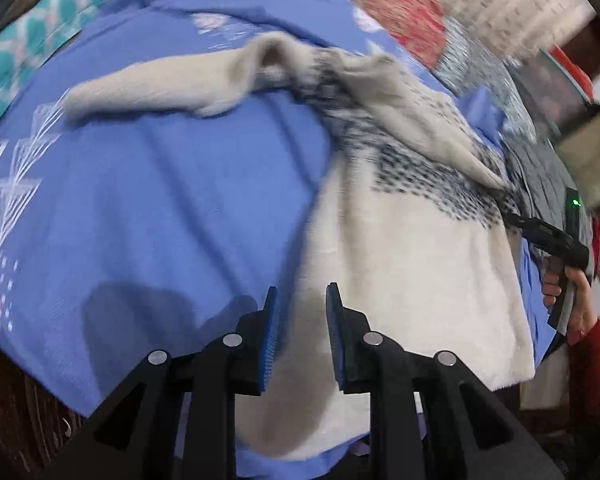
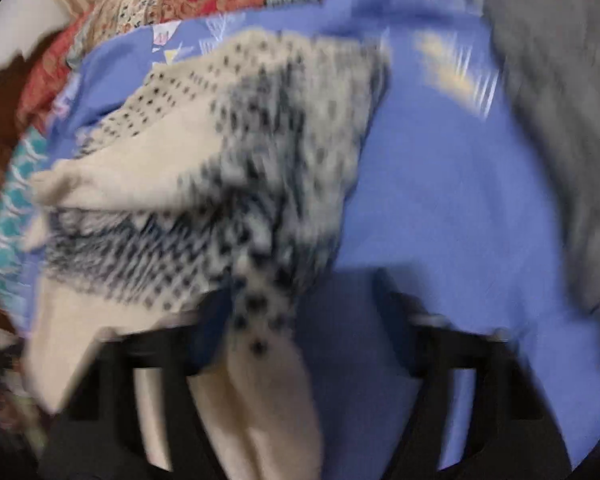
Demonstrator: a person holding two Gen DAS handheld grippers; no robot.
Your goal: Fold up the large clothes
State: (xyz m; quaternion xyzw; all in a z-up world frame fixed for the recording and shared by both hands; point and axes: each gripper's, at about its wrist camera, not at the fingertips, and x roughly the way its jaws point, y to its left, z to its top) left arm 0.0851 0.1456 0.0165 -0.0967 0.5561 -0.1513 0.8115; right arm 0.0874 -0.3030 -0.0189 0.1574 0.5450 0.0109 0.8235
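A cream sweater (image 1: pixel 412 264) with a dark dotted yoke lies on a blue patterned bedsheet (image 1: pixel 148 200). One sleeve (image 1: pixel 148 96) stretches left across the sheet. My left gripper (image 1: pixel 302 300) is open and empty, hovering over the sweater's lower left edge. My right gripper (image 1: pixel 512 216) is at the sweater's right shoulder in the left wrist view. In the blurred right wrist view the right gripper (image 2: pixel 304 320) stands wide open, and the sweater (image 2: pixel 204 184) drapes over its left finger (image 2: pixel 212 332).
A grey garment (image 2: pixel 556 128) lies on the sheet to the right of the sweater. Red and floral quilts (image 1: pixel 412 20) and a teal patterned cloth (image 1: pixel 28 52) are piled at the back. The bed's near edge (image 1: pixel 40 380) drops to dark wood.
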